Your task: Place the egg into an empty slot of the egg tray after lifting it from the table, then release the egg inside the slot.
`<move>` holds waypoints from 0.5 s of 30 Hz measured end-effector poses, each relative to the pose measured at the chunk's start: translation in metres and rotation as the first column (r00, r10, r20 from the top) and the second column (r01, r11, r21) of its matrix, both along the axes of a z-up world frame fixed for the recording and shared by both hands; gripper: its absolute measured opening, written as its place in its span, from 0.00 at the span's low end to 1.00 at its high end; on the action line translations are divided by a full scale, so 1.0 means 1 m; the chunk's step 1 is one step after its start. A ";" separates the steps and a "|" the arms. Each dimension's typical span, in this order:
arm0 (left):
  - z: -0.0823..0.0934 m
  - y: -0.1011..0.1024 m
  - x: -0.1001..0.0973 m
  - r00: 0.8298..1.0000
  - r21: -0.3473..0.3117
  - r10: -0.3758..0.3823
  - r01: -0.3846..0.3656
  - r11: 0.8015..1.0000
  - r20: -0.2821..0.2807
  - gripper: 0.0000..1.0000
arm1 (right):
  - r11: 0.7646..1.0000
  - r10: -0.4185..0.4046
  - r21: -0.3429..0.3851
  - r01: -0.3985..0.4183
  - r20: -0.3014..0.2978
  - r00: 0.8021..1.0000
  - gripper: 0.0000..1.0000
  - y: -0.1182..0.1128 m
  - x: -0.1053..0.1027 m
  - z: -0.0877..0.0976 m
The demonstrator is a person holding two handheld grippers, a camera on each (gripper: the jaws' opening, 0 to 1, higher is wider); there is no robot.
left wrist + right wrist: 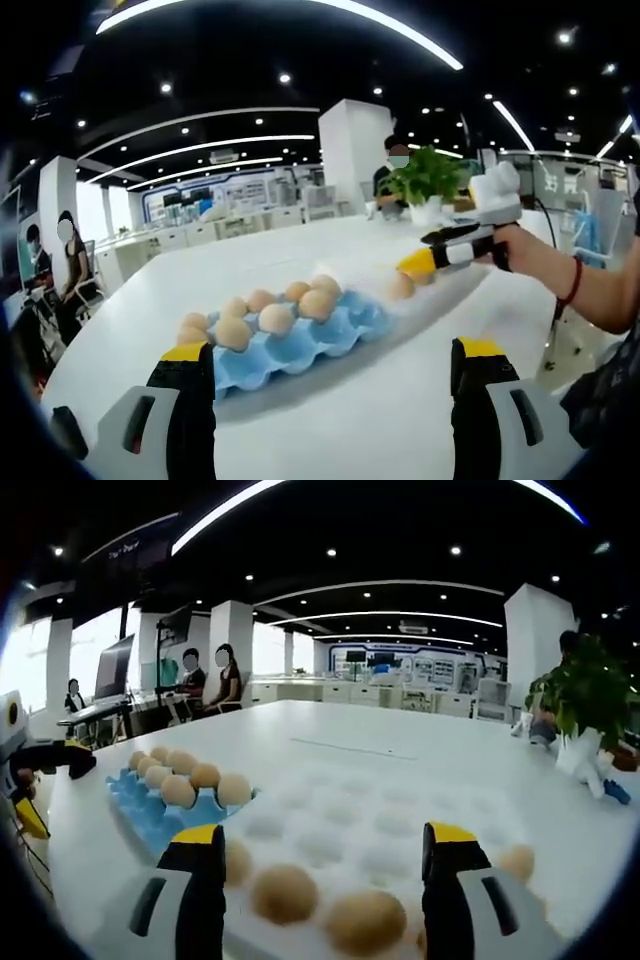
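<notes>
We hold left gripper point(330, 400) low, jaws spread, nothing between. Blue egg tray point(300, 340) at 11 o'clock, eggs on its far rows, near slots bare. Right gripper point(420, 265) at 1 o'clock beside loose egg point(402, 286) on table point(350, 430); closure, can't tell. Right gripper view: white tray point(340, 825) under open jaws. Egg looks light, brittle, smooth: we'd pinch it gently at widest girth.

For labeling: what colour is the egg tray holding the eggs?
Blue egg tray, clearest in the left gripper view.
</notes>
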State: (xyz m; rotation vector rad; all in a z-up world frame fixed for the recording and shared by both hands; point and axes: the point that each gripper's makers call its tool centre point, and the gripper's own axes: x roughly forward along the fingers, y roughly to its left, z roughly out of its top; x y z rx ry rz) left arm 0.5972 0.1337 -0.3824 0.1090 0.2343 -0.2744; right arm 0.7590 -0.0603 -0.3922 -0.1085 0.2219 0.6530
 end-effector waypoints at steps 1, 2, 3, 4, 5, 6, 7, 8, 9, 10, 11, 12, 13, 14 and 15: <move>0.001 0.000 0.000 1.000 -0.002 0.002 -0.002 1.000 0.004 1.00 | 1.000 -0.013 0.001 0.013 -0.003 1.000 0.84 -0.005 0.003 0.000; 0.002 0.000 0.000 1.000 -0.004 0.004 -0.004 1.000 0.006 1.00 | 1.000 -0.022 0.001 0.022 -0.004 1.000 0.83 -0.009 0.005 0.000; 0.002 0.001 0.000 1.000 -0.005 0.004 -0.004 1.000 0.007 1.00 | 1.000 -0.025 0.000 0.025 -0.004 1.000 0.83 -0.011 0.005 0.000; 0.002 -0.001 -0.001 1.000 -0.005 0.005 -0.005 1.000 0.008 1.00 | 0.999 -0.038 -0.001 0.038 -0.005 0.999 0.83 -0.016 0.007 -0.001; 0.002 -0.002 -0.001 1.000 -0.003 0.003 -0.003 1.000 0.009 1.00 | 0.999 -0.047 -0.005 0.047 -0.002 0.999 0.83 -0.022 0.008 -0.001; 0.001 -0.002 -0.001 1.000 -0.001 0.002 -0.002 1.000 0.007 1.00 | 0.998 -0.060 -0.005 0.060 -0.003 0.998 0.83 -0.026 0.010 -0.001; 0.000 -0.002 -0.001 1.000 0.001 0.002 -0.002 1.000 0.003 1.00 | 0.997 -0.078 -0.003 0.078 -0.002 0.997 0.83 -0.031 0.012 -0.001; -0.001 -0.003 -0.001 1.000 0.005 0.002 -0.002 1.000 -0.001 1.00 | 0.996 -0.088 -0.005 0.088 0.003 0.996 0.83 -0.035 0.011 0.000; -0.001 -0.004 -0.002 1.000 0.006 0.002 -0.002 1.000 -0.001 1.00 | 0.995 -0.096 -0.005 0.096 0.004 0.995 0.83 -0.039 0.011 -0.001; -0.001 -0.005 -0.002 1.000 0.005 0.002 -0.002 1.000 -0.001 1.00 | 0.994 -0.105 -0.005 0.105 0.001 0.994 0.83 -0.043 0.014 -0.001; 0.000 -0.006 -0.002 1.000 0.004 0.000 0.000 1.000 0.001 1.00 | 0.994 -0.113 -0.005 0.113 -0.001 0.994 0.83 -0.047 0.015 -0.001; 0.000 -0.006 -0.002 1.000 0.002 0.000 0.000 1.000 0.003 1.00 | 0.993 -0.121 -0.006 0.121 -0.002 0.993 0.83 -0.051 0.015 -0.001; 0.001 -0.007 -0.002 1.000 0.002 0.000 0.000 1.000 0.005 1.00 | 0.992 -0.126 -0.006 0.126 -0.004 0.992 0.82 -0.053 0.014 -0.001; 0.001 -0.007 -0.002 1.000 0.002 0.000 0.000 1.000 0.006 1.00 | 0.991 -0.137 0.001 0.137 -0.001 0.991 0.82 -0.058 0.015 0.000; 0.001 -0.008 -0.002 1.000 0.003 -0.001 0.001 1.000 0.006 1.00 | 0.990 -0.143 -0.003 0.143 -0.002 0.990 0.82 -0.060 0.016 0.000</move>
